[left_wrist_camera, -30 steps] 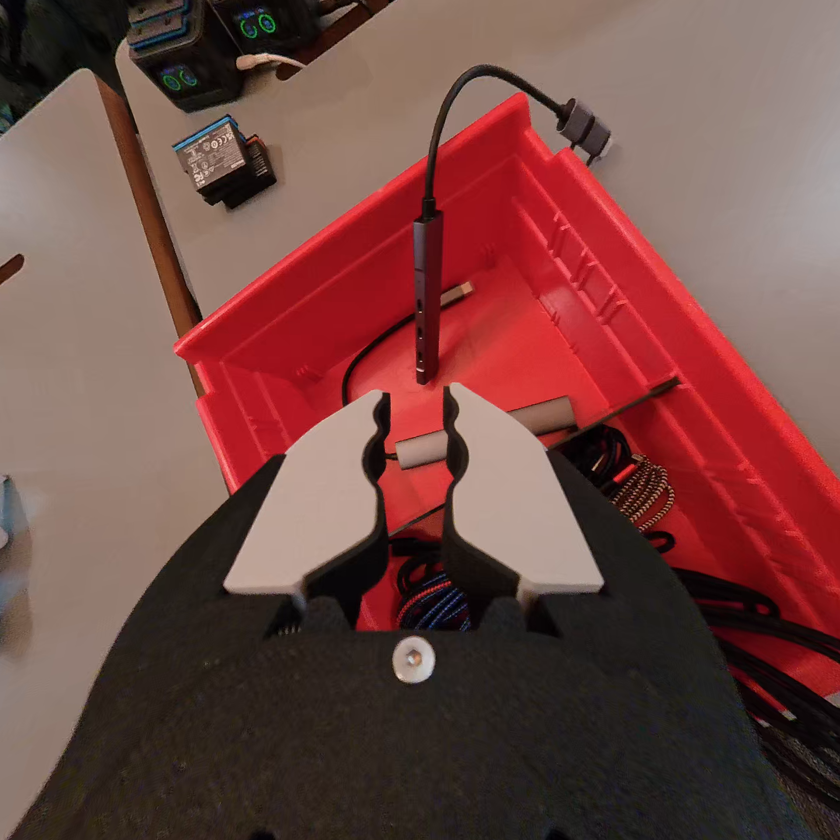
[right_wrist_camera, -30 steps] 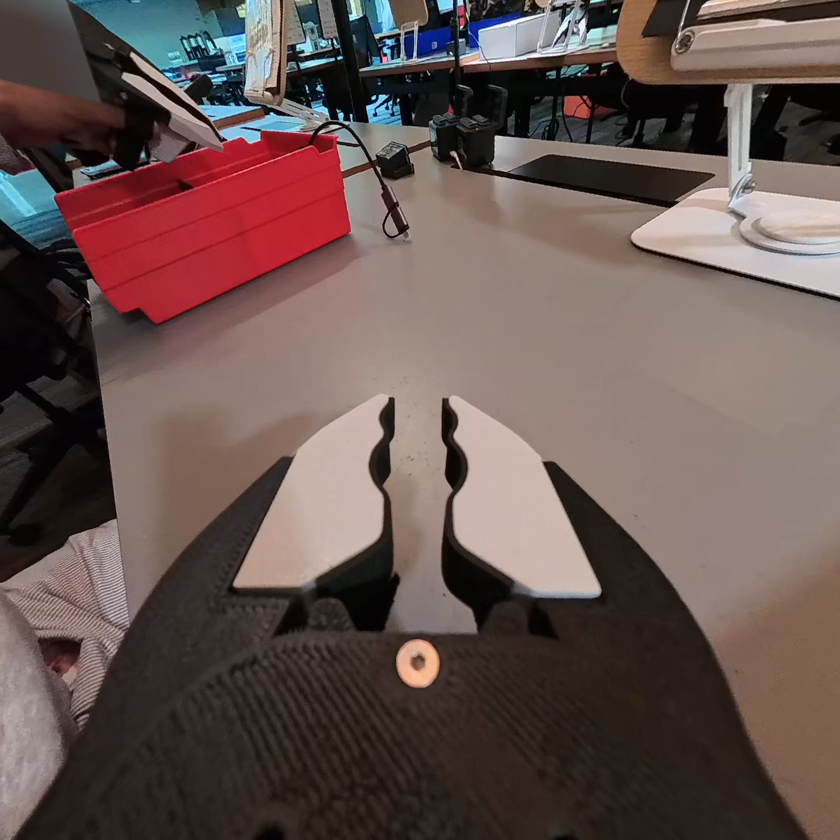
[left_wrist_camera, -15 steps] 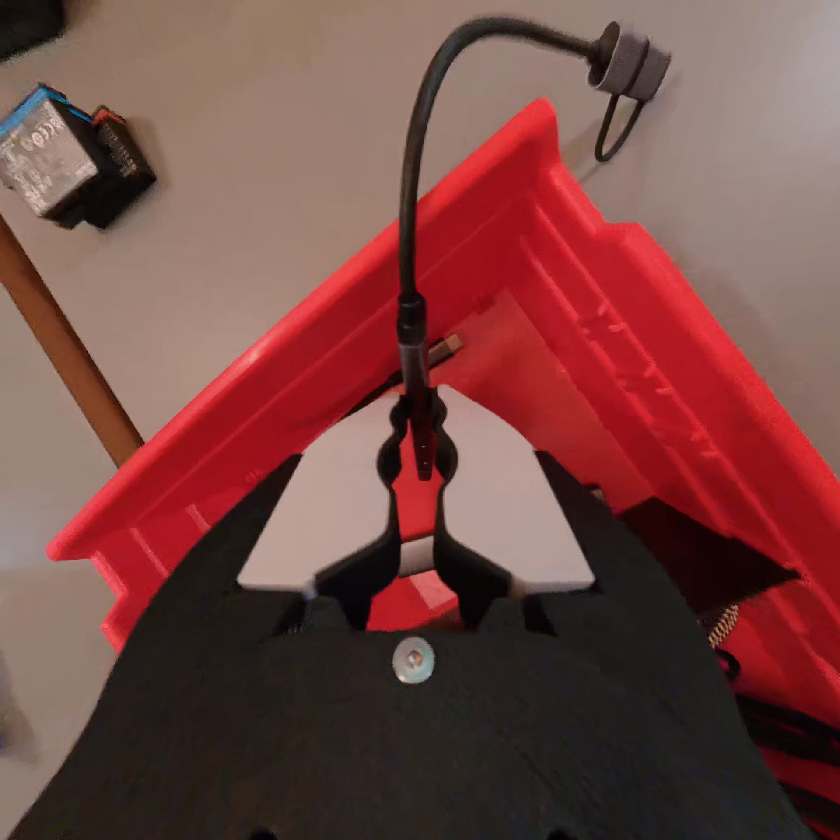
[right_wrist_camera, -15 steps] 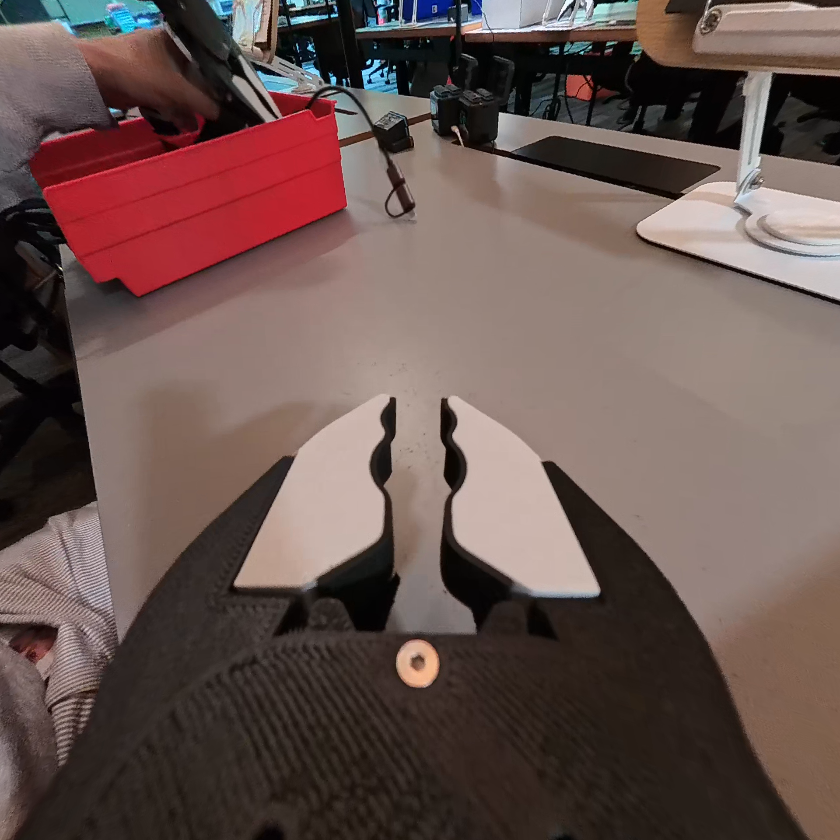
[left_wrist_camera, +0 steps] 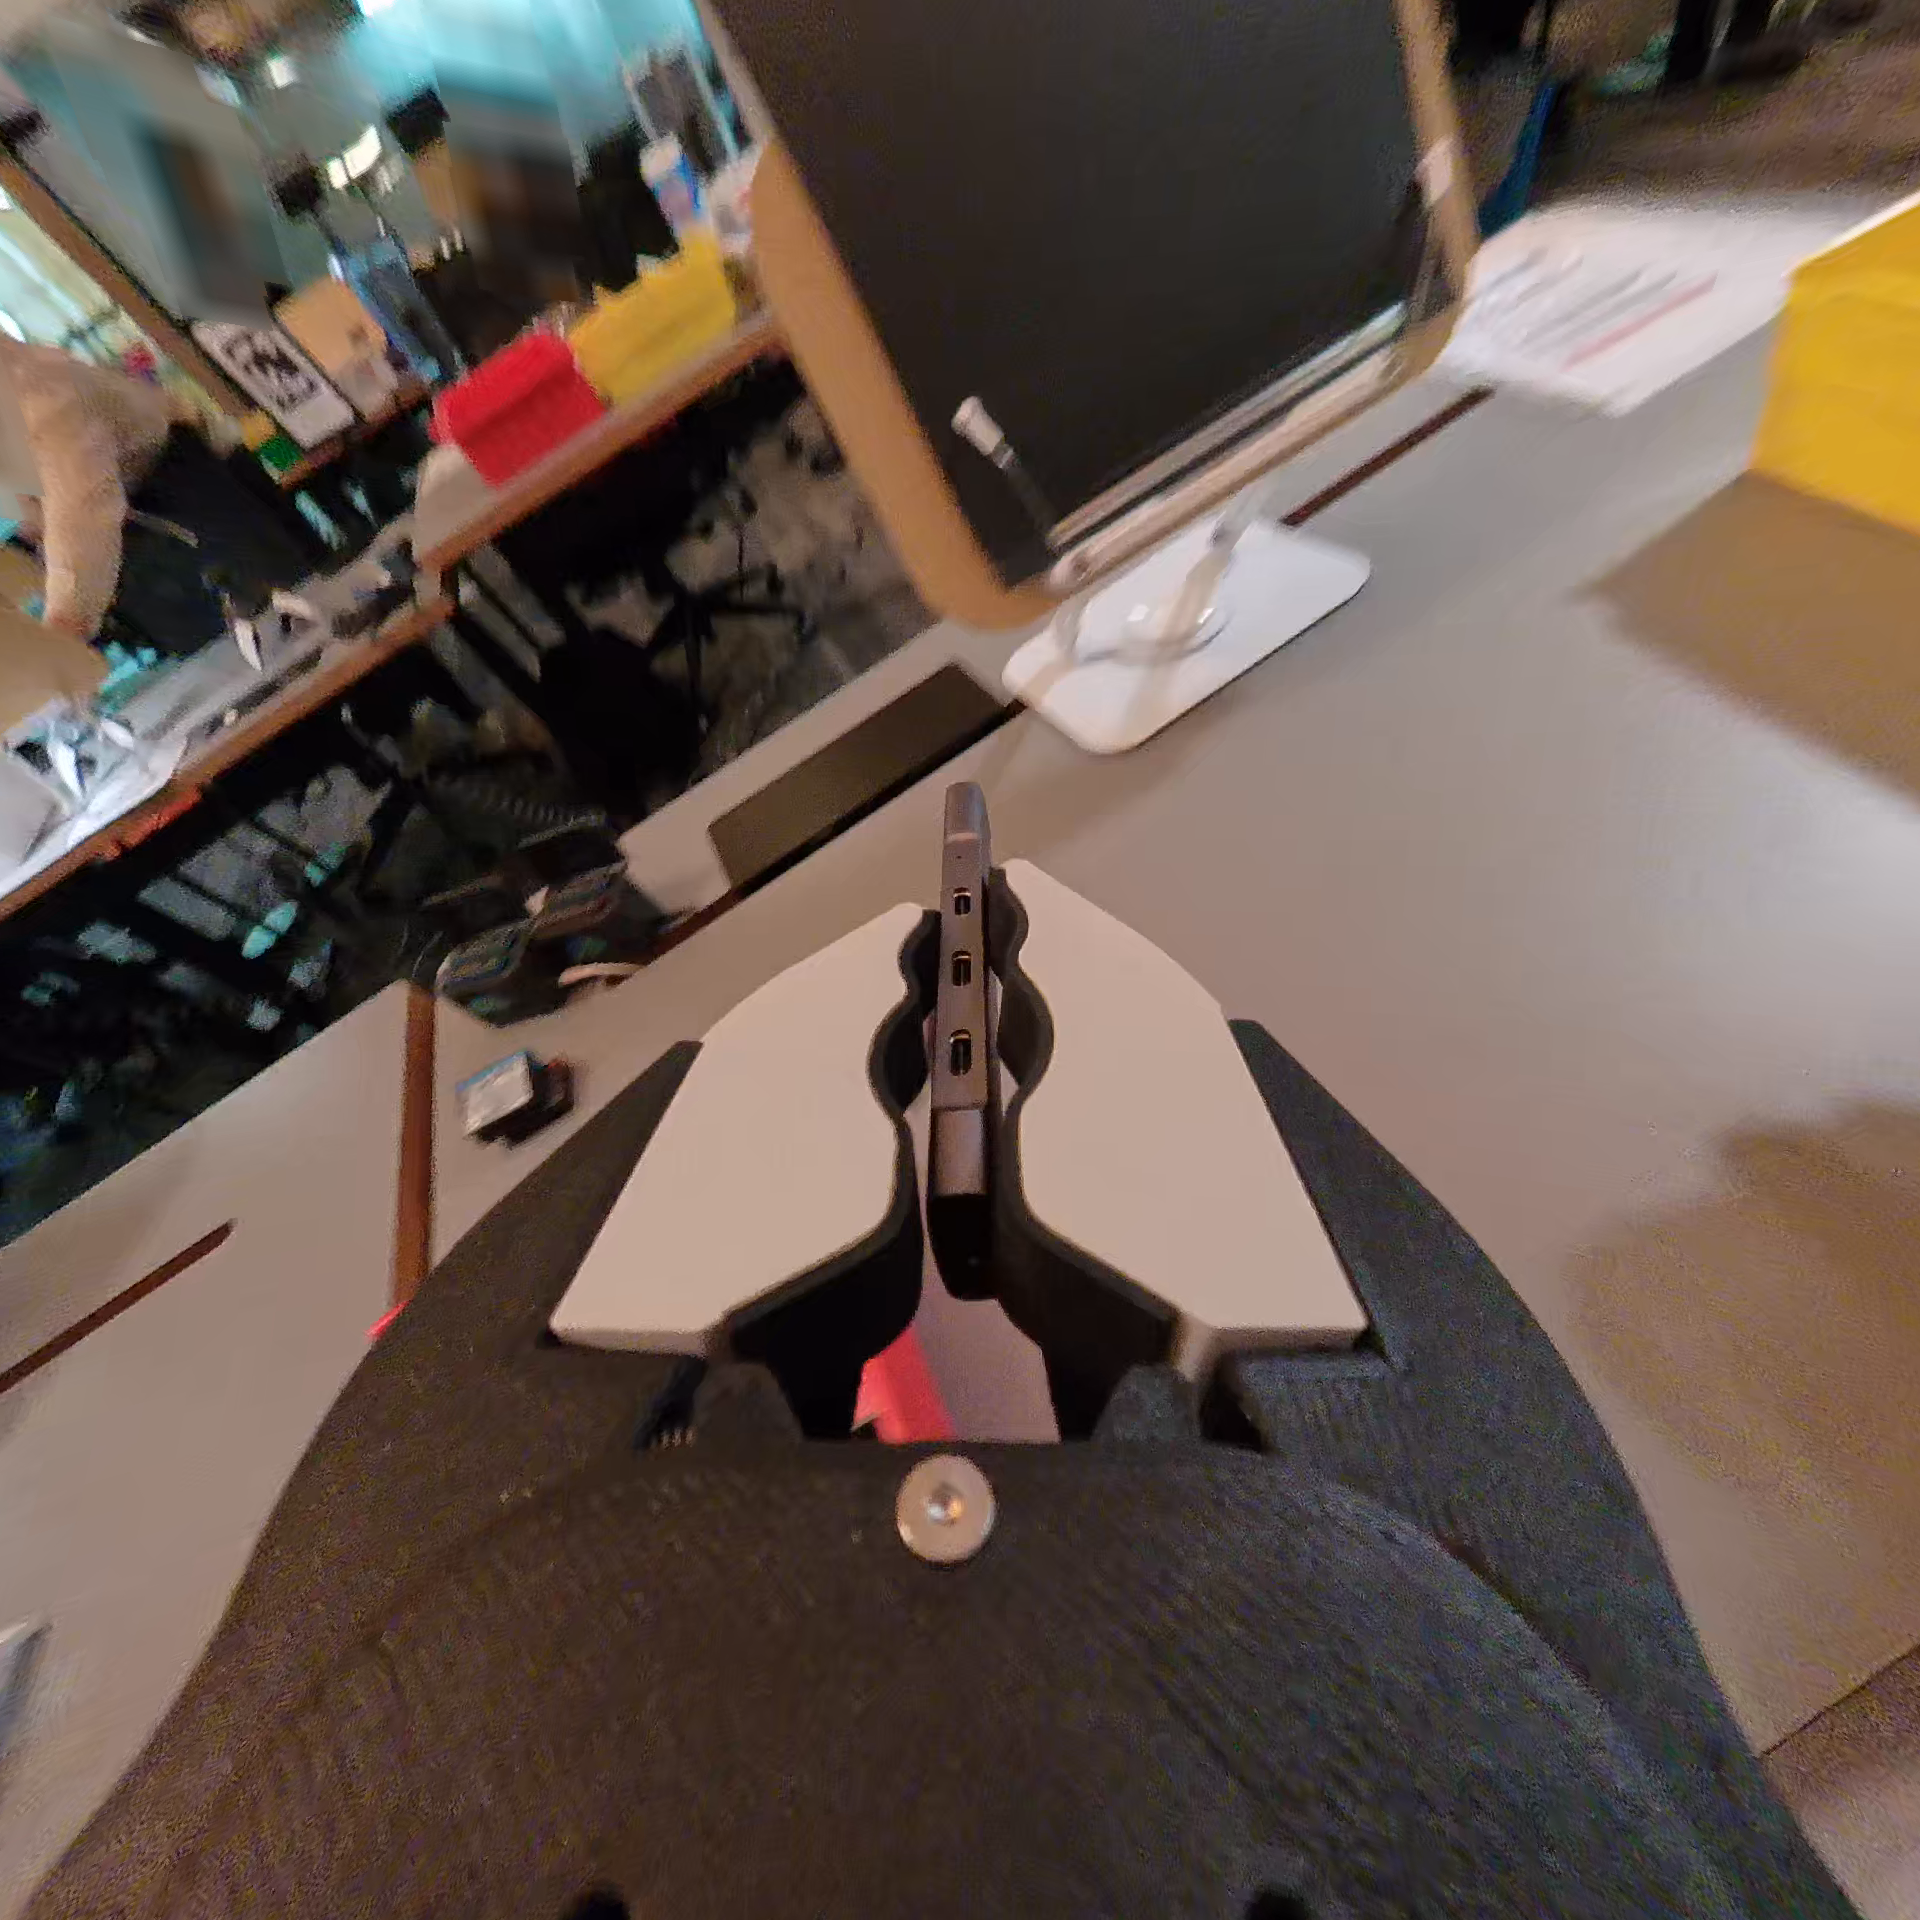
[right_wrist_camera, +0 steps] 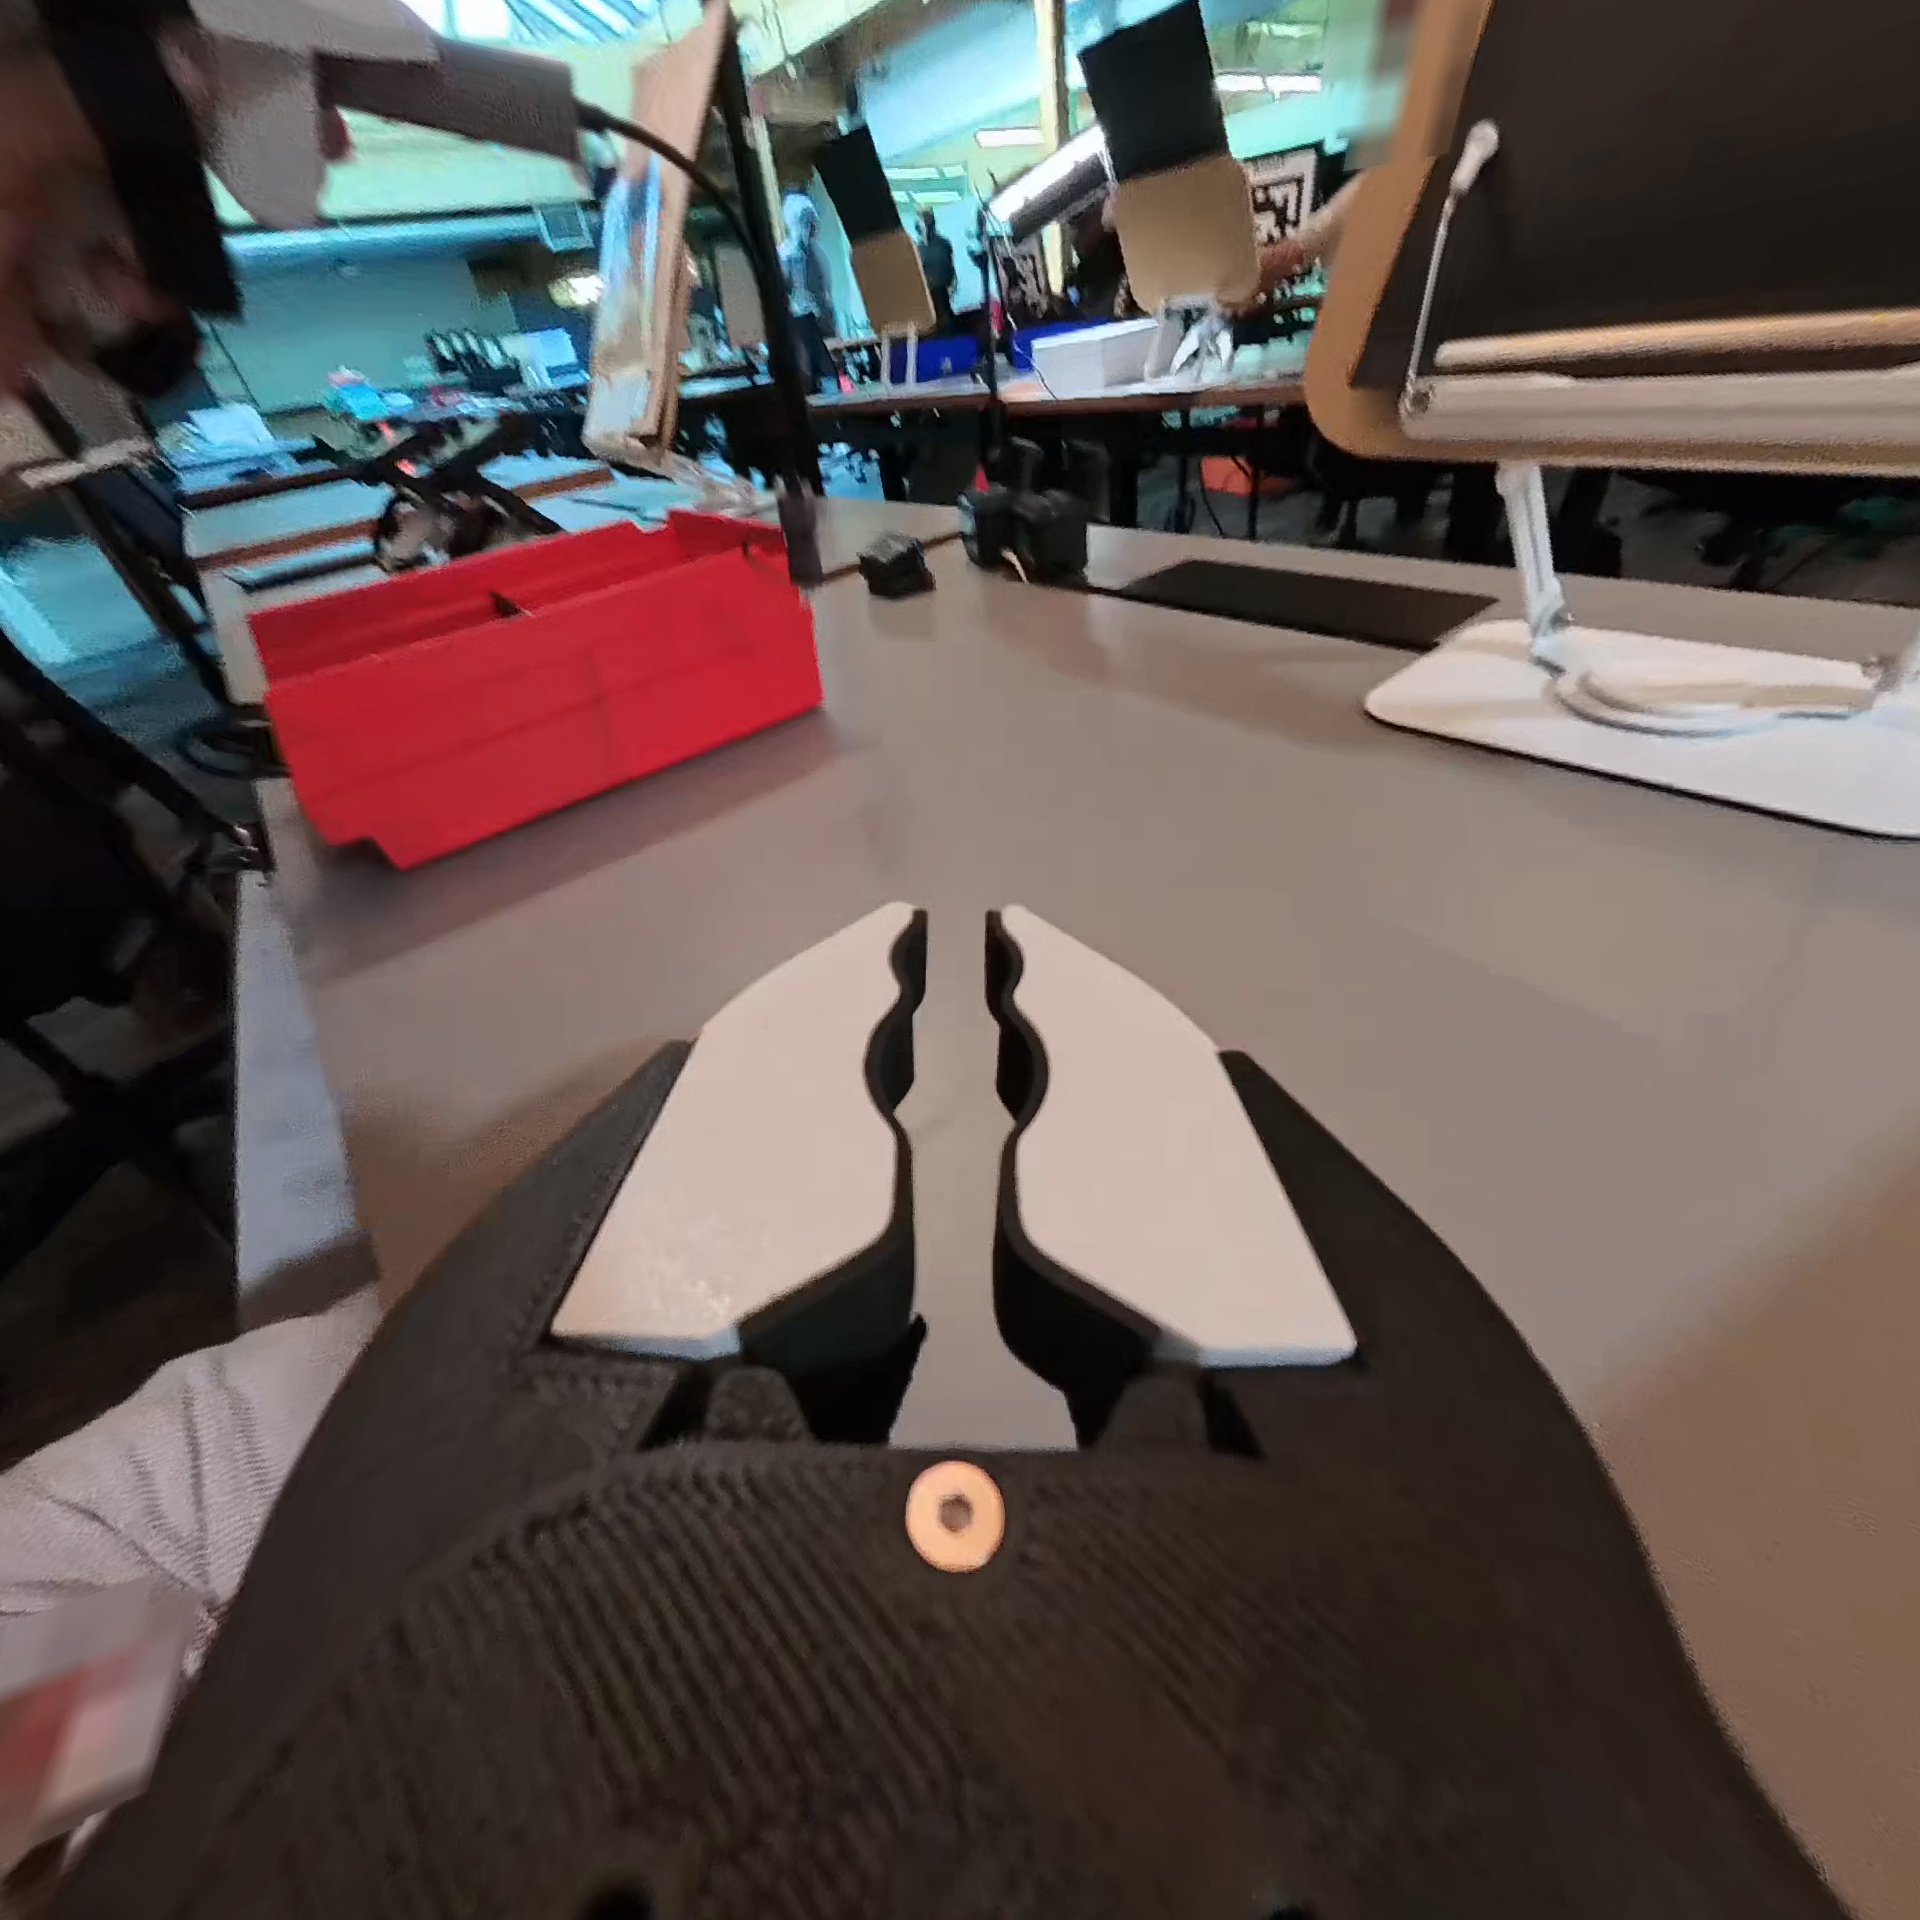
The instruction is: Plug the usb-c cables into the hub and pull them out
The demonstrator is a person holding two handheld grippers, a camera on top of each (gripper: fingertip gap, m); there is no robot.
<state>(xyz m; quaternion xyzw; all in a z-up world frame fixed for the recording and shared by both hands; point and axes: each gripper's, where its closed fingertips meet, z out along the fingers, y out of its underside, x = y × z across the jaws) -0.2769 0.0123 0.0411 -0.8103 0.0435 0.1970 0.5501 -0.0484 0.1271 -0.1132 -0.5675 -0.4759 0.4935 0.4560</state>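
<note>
My left gripper [left_wrist_camera: 961, 899] is shut on the dark grey hub [left_wrist_camera: 961, 1039] and holds it in the air above the grey table [left_wrist_camera: 1455, 935]. The hub lies along the jaws, with three ports facing the camera. In the right wrist view the left gripper [right_wrist_camera: 395, 83] is a blur at the top left, and the hub's black cable [right_wrist_camera: 748, 239] hangs down from it to a plug end [right_wrist_camera: 800, 530] above the red bin [right_wrist_camera: 540, 686]. My right gripper [right_wrist_camera: 954, 914] is slightly open and empty, low over the table. The bin's contents are hidden.
A monitor on a white base [right_wrist_camera: 1662, 727] stands at the right, also seen in the left wrist view [left_wrist_camera: 1184, 634]. A black pad [right_wrist_camera: 1309, 603], small black batteries [right_wrist_camera: 894, 561] and chargers [right_wrist_camera: 1023, 520] lie at the back. A yellow bin [left_wrist_camera: 1849, 384] is far right.
My left gripper closed on the hub inside the red bin, lifted it out and swung up to face across the table. My right gripper barely moved.
</note>
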